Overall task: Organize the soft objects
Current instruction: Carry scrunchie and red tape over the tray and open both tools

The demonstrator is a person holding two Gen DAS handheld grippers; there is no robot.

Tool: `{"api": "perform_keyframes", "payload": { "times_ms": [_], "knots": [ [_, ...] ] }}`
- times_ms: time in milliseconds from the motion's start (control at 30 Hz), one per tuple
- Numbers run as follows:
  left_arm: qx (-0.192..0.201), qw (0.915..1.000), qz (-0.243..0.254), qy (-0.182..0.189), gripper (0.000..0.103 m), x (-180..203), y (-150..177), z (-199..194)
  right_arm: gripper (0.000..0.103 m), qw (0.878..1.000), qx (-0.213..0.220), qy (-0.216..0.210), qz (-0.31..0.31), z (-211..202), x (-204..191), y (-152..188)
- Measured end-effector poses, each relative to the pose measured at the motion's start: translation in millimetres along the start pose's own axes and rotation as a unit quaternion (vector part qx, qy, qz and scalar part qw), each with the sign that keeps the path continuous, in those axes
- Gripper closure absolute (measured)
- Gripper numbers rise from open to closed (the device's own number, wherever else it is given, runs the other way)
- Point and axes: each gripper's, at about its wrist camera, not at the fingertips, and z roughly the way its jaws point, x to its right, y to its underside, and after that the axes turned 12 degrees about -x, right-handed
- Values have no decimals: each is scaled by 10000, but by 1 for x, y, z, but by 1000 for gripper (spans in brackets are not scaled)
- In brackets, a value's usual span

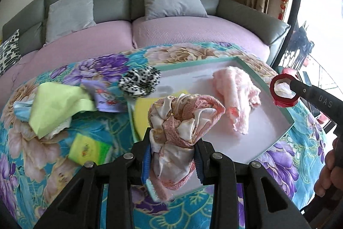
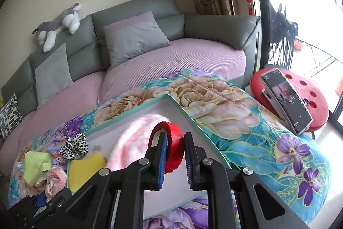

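The left gripper [image 1: 172, 156] had its fingers closed on a bunched pink-and-cream lace cloth [image 1: 182, 119], the wad standing up out of the grip and its loose end hanging below the pads. The right gripper [image 2: 174, 156] held a red tape roll [image 2: 171, 145] on edge; its fingers were nearly together, the left pad against the roll's face, though a sliver of gap showed on the other side.

The landmark here was the shallow white tray [image 1: 276, 119] with the teal rim, lying on the floral-covered surface [image 1: 42, 156]. Seen from the left wrist, the lace cloth hung over the tray's near-left edge, with the tray floor straight ahead and slightly right of the fingers. So the coming move looked like a short carry forward and a release; the left hand was plainly the nearer one for it. The cloth had no real long axis, being a crumpled ball.

Inside the tray, a fluffy pink towel [image 1: 235, 98] took up the far-right part, and a yellow sponge [image 1: 142, 113] sat at the left side. The open floor between them seemed the likely spot. The right gripper hovered above the tray's right side and could crowd the drop.

Left of the tray lay a leopard-print scrunchie [image 1: 139, 83], a lime-green cloth [image 1: 55, 104], a lilac printed cloth [image 1: 105, 96] and a green-yellow packet [image 1: 88, 149], all yet unsorted.
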Motion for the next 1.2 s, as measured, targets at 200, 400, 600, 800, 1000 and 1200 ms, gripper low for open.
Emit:
{"api": "perform_keyframes", "payload": {
  "times_ms": [200, 400, 600, 800, 1000, 1200],
  "knots": [
    [-254, 9996, 73, 71, 68, 7, 2, 21, 86, 9994, -320, -116, -54, 16, 1, 3],
    [-689, 9974, -18, 207, 68, 5, 5, 42, 86, 9964, -800, -146, -231, 41, -6, 12],
    [-892, 9959, -13, 128, 68, 5, 6, 57, 86, 9945, -997, -71, -304, 51, -6, 17],
    [-890, 9960, 98, 0, 68, 8, 8, 61, 83, 9906, -1325, 176, -305, 64, -4, 20],
    [-930, 9955, 69, 146, 56, 8, 8, 58, 83, 9896, -1383, 259, -287, 67, -1, 20],
    [-897, 9955, 28, 289, 55, 5, 8, 53, 81, 9896, -1331, 382, -378, 62, -6, 21]
  ]
}}
